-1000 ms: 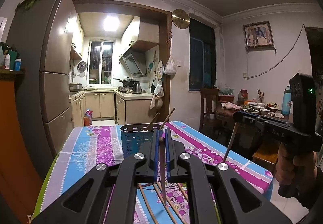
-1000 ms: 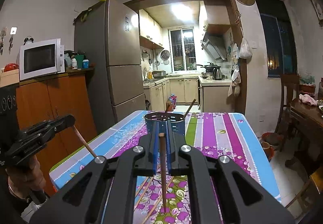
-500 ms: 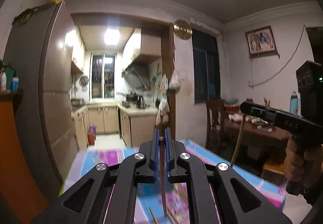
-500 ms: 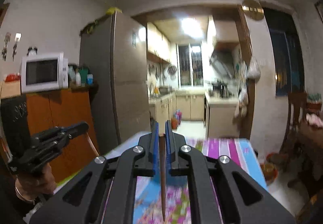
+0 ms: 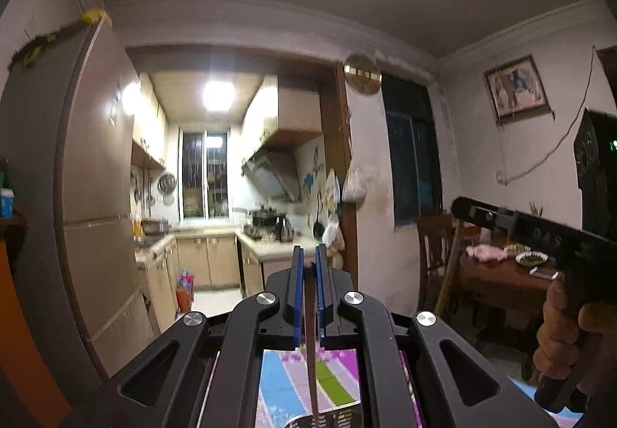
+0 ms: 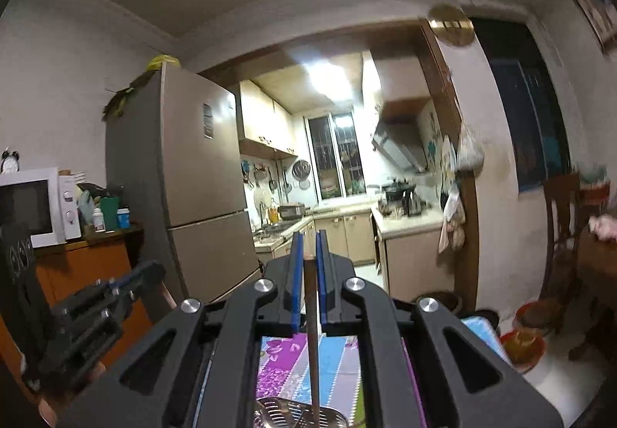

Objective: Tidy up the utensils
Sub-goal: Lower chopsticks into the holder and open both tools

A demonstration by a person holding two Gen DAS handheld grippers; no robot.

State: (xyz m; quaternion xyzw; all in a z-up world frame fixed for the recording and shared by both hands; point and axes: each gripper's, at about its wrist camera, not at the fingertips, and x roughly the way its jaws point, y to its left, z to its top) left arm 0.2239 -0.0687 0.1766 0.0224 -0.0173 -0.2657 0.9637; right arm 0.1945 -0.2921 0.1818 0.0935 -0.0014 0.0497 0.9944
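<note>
My left gripper is shut on a brown chopstick that hangs straight down towards the rim of the blue utensil basket at the bottom edge. My right gripper is shut on another brown chopstick, which hangs down over the basket below. The right gripper also shows in the left wrist view with its chopstick. The left gripper shows at the left of the right wrist view.
The striped purple and blue tablecloth lies under both grippers. A fridge stands at left, beside a cabinet with a microwave. A dining table with dishes and a chair stand at right.
Both grippers have lifted and come forward over the basket, each still holding its chopstick upright. The basket has dropped from mid-view to the bottom edge.
</note>
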